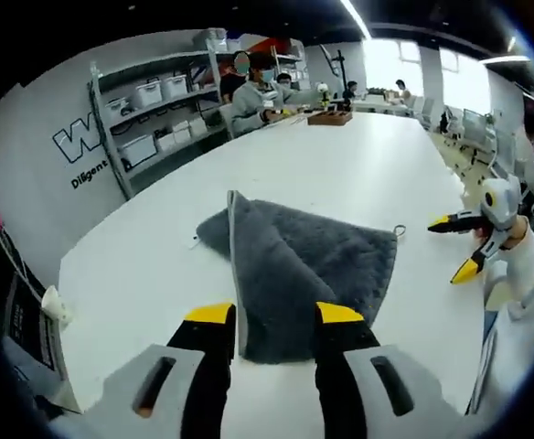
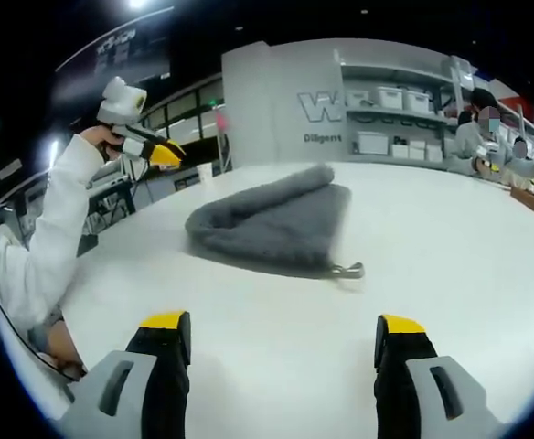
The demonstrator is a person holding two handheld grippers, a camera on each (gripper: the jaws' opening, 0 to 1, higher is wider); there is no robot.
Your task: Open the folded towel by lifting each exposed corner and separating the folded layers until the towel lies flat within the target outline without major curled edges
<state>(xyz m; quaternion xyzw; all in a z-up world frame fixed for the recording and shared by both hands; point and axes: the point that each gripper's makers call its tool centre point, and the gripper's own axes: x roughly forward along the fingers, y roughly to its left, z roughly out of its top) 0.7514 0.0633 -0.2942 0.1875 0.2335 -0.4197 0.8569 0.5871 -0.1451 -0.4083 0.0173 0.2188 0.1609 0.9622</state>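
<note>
Your folded grey towel (image 1: 294, 274) lies at centre frame on the white table (image 1: 157, 265), still doubled. Both tongs are wide apart and empty: left gripper (image 1: 274, 315) straddles its near edge, right gripper (image 2: 281, 327) short of it. Next, pinch an exposed corner and peel the layer back.

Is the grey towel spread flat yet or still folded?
Still folded: the grey towel lies doubled on the white table, one layer's edge raised along the fold, rounded bulk in the right gripper view.

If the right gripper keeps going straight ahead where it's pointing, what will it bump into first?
Probably the folded gray towel. The right gripper, fingers open, has bare white table ahead, then the towel; depth is hard to judge.
</note>
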